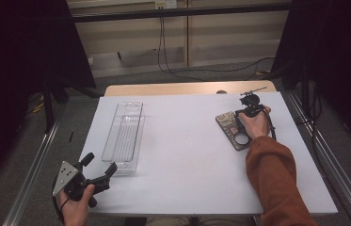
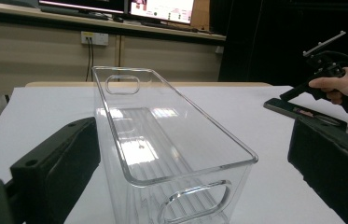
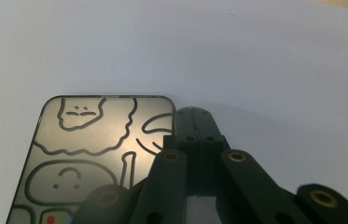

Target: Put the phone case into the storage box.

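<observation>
Black jaws of the left tool [image 2: 181, 177] stood spread wide at the near end of the clear plastic bin [image 2: 162, 135], one jaw on either side of its end wall, neither pad visibly pressing on it; in the high view this tool [image 1: 99, 173] sat just beside the bin's [image 1: 125, 134] near end, at the front left of the white table [image 1: 187, 155]. Well to the right of the bin, the patterned phone [image 1: 233, 129] lay flat on the table. The right tool [image 3: 193, 116] had its jaws pressed together with nothing between them, its tip lowered to the table just beside the phone's [image 3: 92, 154] far right corner; in the high view the right hand [image 1: 254, 123] held it over the phone's far end. Judged from this layout, the step in hand was the approach to the phone, with the bin as its likely destination. The next move would call for opening the right tool, setting its jaws across the phone's edges, then closing firmly, since a thin flat item offers little purchase.
</observation>
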A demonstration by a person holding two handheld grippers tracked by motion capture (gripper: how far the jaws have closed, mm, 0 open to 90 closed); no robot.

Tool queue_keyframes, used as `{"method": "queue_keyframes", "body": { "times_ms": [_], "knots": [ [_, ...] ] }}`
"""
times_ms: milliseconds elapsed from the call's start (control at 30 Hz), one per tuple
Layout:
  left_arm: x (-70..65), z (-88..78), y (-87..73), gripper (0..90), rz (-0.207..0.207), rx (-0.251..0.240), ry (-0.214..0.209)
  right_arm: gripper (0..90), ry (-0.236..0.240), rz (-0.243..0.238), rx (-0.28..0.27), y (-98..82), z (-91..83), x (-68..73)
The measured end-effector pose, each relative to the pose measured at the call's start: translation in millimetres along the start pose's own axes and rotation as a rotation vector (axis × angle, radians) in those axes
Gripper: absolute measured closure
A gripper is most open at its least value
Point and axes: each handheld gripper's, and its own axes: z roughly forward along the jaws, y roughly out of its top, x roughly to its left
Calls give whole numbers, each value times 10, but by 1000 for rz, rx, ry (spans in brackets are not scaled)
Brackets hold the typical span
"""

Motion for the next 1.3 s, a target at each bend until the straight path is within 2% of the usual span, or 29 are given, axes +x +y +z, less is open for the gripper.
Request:
{"method": "queue_keyframes", "body": {
  "times_ms": [67,167,300,367,500,733,1067,1133,1300],
  "knots": [
    [0,0,0,24,1,0,1,900,25,-19,-10,1,31,35],
    [0,0,0,24,1,0,0,900,37,-41,-16,9,63,90],
    [-1,-3,1,24,2,0,9,900,65,-53,-26,16,83,150],
    [-2,-4,1,24,6,5,5,900,73,-46,-15,17,77,174],
    [-2,-4,2,24,6,5,5,900,84,-70,-18,25,92,241],
    [-1,2,-1,24,8,4,0,900,97,-73,-14,26,94,286],
    [-7,5,-1,24,5,3,-3,900,146,-68,-13,25,110,379],
    [-1,-2,4,24,10,4,9,900,159,-77,-18,20,113,426],
    [-2,-3,6,24,4,-1,4,900,168,-89,-5,20,107,513]
  ]
}}
